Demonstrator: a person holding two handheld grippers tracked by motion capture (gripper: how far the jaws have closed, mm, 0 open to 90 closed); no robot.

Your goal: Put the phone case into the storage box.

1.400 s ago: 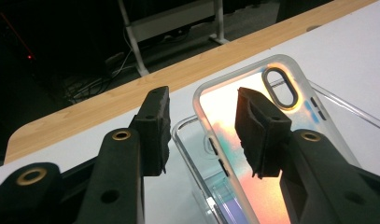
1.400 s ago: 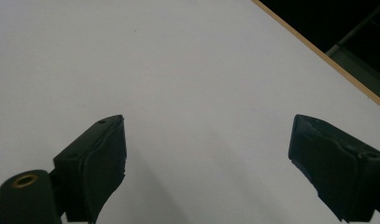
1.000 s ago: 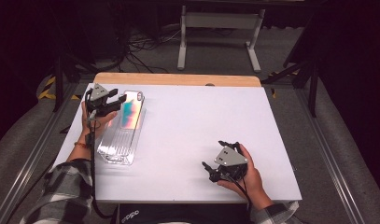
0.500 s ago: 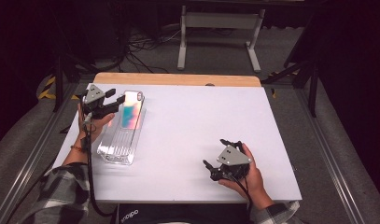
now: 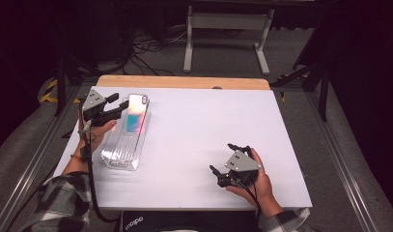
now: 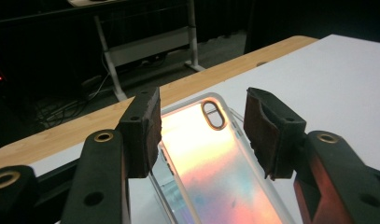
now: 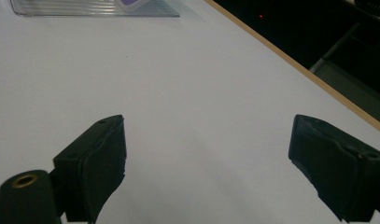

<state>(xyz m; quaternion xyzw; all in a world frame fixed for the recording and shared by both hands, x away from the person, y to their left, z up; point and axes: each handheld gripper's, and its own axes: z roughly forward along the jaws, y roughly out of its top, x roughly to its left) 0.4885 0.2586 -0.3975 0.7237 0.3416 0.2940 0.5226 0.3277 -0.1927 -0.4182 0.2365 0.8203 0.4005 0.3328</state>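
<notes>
A person seated at a white table (image 5: 194, 140) holds a two-jaw gripper in each hand. The left gripper (image 5: 113, 108) hovers over the far end of a clear tray (image 5: 121, 153), its jaws spread and holding nothing. In the left gripper view those jaws frame the top end of a phone case (image 6: 215, 158), one on each side of it and apart from it.

The case lies on the tray, at the tray's far end, near the wooden edge (image 5: 184, 82) of the table. It has a clear rim and a glossy back that shines pink, orange and blue, with an oval camera cutout (image 6: 214, 114) at its far end. Whether it rests inside the tray or across its rim cannot be told. The near half of the tray looks bare.

The case is likely light, thin and somewhat springy, and its glossy back may slip under the pads. A hold across its two long sides, where the rim is thickest, looks the safest; a hard squeeze could bow it. The tray, ribbed and clear, also looks light and may slide if nudged.

The right gripper (image 5: 222, 174) rests well to the right of the tray, near the table's front edge, its jaws wide apart over bare table.
</notes>
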